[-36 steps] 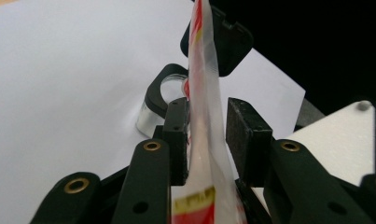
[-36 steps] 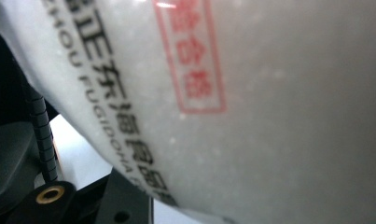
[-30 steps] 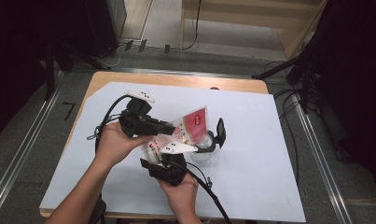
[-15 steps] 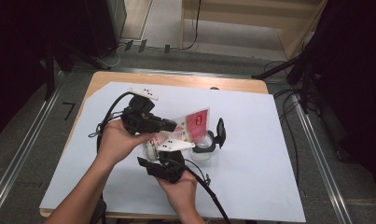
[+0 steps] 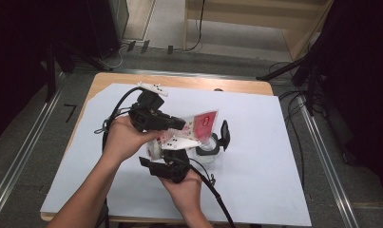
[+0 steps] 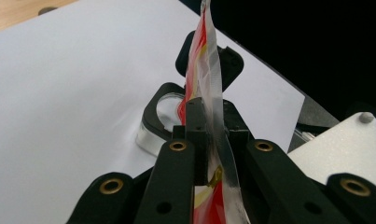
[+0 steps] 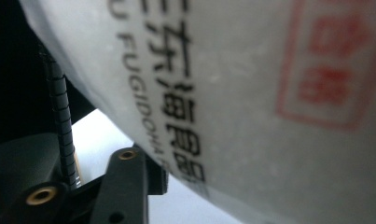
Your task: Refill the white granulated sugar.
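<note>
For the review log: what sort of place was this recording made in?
Probably a lab or studio bay set up for recording, not a home. A small wooden table covered by a white sheet stands on grey carpet, with loose cables on the floor and dark stands and curtains around it.

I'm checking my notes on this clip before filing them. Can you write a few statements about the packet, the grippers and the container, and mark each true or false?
1. The left gripper is shut on the red and white packet. True.
2. The packet lies flat on the white sheet. False: it is held up above the sheet.
3. A clear container with a black flip lid stands on the sheet. True.
4. The lid is closed. False: it stands open.
5. The packet bears printed characters. True.
</note>
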Demonstrator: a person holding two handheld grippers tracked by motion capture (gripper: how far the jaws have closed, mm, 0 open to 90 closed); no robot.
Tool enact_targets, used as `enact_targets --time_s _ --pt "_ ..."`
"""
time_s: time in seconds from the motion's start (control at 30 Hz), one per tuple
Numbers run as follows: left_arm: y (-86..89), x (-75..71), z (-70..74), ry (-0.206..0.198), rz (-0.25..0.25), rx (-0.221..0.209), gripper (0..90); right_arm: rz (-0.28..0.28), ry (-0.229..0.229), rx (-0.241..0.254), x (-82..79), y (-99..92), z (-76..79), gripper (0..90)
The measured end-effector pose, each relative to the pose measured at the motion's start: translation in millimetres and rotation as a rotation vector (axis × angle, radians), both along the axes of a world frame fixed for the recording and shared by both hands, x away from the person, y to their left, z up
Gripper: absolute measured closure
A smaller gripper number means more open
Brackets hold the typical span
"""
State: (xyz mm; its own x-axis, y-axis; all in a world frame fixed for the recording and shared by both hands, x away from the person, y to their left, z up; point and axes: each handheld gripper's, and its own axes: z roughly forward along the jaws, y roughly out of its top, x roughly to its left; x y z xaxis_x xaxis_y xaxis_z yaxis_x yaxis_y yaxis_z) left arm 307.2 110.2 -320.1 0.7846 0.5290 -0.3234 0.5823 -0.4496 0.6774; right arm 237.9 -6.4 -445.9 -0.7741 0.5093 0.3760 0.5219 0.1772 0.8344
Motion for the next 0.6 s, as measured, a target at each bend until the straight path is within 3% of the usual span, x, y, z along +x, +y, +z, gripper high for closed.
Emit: enact_targets --time_s 0.13,0.23,0.47,0.6 --pt "-0.9 4.1 -0.1 0.018 0.000 0.013 85.7 0.007 0.004 -0.003 -0.2 1.5 -1.0 62.3" --pt "-3.8 8.7 2.1 0.001 -0.015 0.035 85.9 0.003 -0.004 -0.008 0.3 1.0 1.5 62.7" --pt "-3.0 8.9 -2.5 -0.019 -0.033 0.002 85.8 -0.010 -0.013 -0.028 1.7 -1.5 1.0 62.9" --pt "3.3 8.6 -7.2 -0.004 -0.027 -0.041 84.6 -0.007 -0.020 -0.046 0.0 0.6 -0.2 63.0"
